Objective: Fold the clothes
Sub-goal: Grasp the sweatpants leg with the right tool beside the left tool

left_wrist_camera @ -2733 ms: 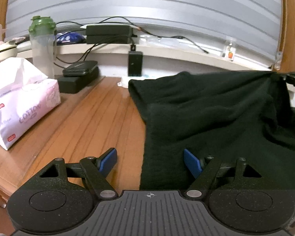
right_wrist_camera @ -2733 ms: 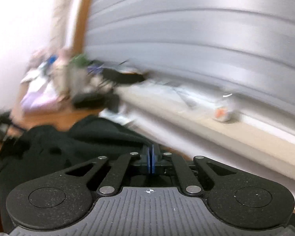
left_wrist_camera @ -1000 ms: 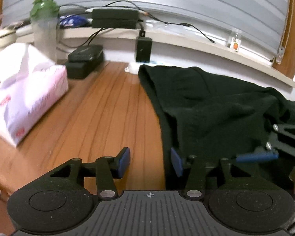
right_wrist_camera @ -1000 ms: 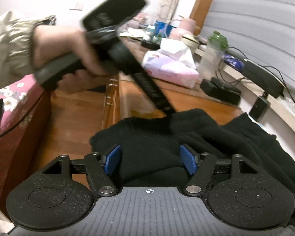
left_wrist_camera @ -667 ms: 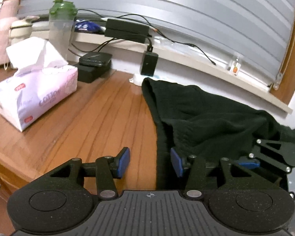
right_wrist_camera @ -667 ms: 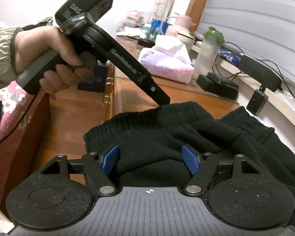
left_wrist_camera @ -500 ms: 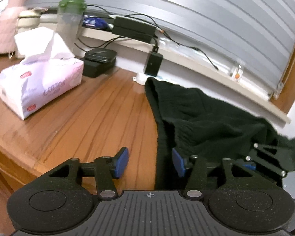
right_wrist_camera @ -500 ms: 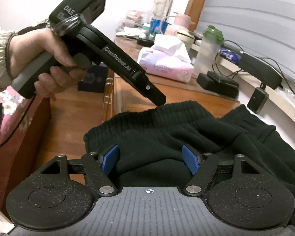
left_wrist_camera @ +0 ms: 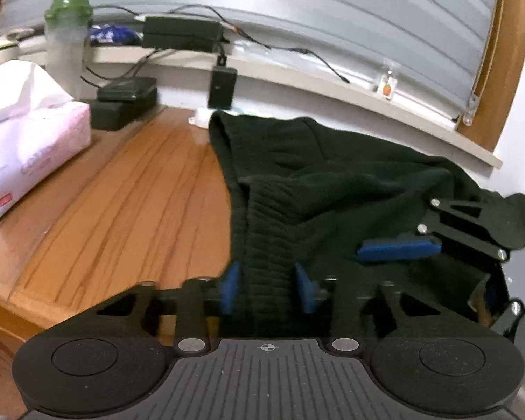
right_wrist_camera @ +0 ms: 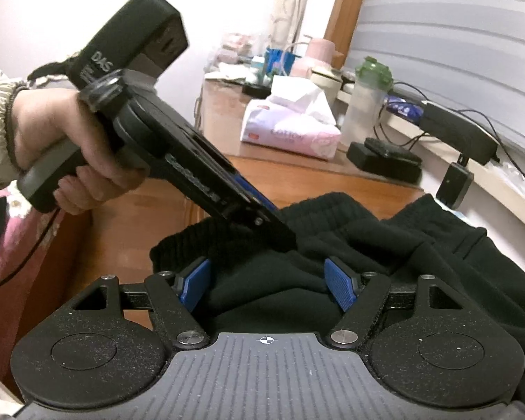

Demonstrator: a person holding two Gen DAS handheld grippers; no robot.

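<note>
Left wrist view: black knitted garment with a ribbed elastic band point(left_wrist_camera: 332, 182) lies spread on the reddish-brown wooden counter point(left_wrist_camera: 133, 189), its left edge running from the wall down to the near counter edge. Left gripper point(left_wrist_camera: 267, 288) has its blue pads on either side of the ribbed band; a gap shows between pads and the frame is motion-blurred, so I cannot tell whether it is clamped. Right gripper point(left_wrist_camera: 399, 250) enters from the right, one blue pad lying flat over the cloth. On the counter at left: pink-and-white soft pack of tissues point(left_wrist_camera: 28, 140), black flat box with a smaller black case on top point(left_wrist_camera: 124, 103), clear plastic bottle with a green lid point(left_wrist_camera: 66, 49). Grey slatted blind point(left_wrist_camera: 297, 10) fills the background above a pale sill carrying a black power brick with cables point(left_wrist_camera: 182, 33). Right wrist view: right gripper point(right_wrist_camera: 267, 285) released, jaws wide apart, straddling a raised fold of the black garment point(right_wrist_camera: 385, 245) near the counter edge. A person's hand point(right_wrist_camera: 63, 147) in a beige cuffed sleeve holds the left gripper point(right_wrist_camera: 280, 234) by its handle, tip angled down into the ribbed band. Tissue pack point(right_wrist_camera: 290, 129) and green-lidded bottle point(right_wrist_camera: 365, 101) stand well behind.
</note>
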